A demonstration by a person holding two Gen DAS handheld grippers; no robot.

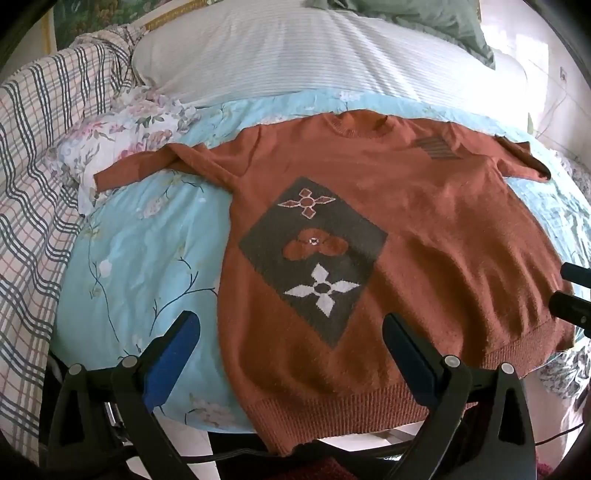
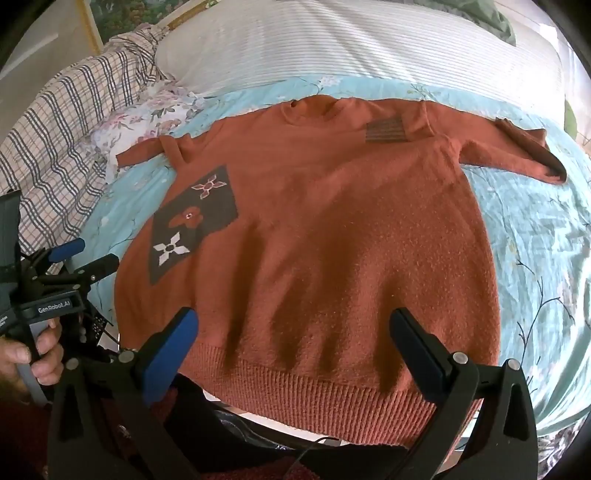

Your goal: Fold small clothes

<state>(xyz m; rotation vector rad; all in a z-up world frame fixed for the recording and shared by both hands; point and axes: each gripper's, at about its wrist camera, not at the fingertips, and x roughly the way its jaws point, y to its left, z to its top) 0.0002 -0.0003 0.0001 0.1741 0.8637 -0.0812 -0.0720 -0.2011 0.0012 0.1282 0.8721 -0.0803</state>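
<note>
A rust-orange sweater point(image 2: 314, 236) lay flat, front up, on a light blue floral sheet point(image 1: 147, 251), sleeves out, its hem at the bed's near edge. A white pillow point(image 1: 314, 51) and a checked blanket point(image 1: 40, 155) lay beyond. The left gripper point(image 1: 291, 328) and right gripper point(image 2: 295, 325) hovered over the hem, both spread wide, pinching nothing

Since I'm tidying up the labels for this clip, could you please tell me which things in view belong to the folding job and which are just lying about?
Belongs to the job:
- rust-orange sweater, spread flat
- left tool, open
- right tool, open

Just lying about:
- blue floral sheet
- white striped pillow
- plaid blanket
- green pillow
</note>
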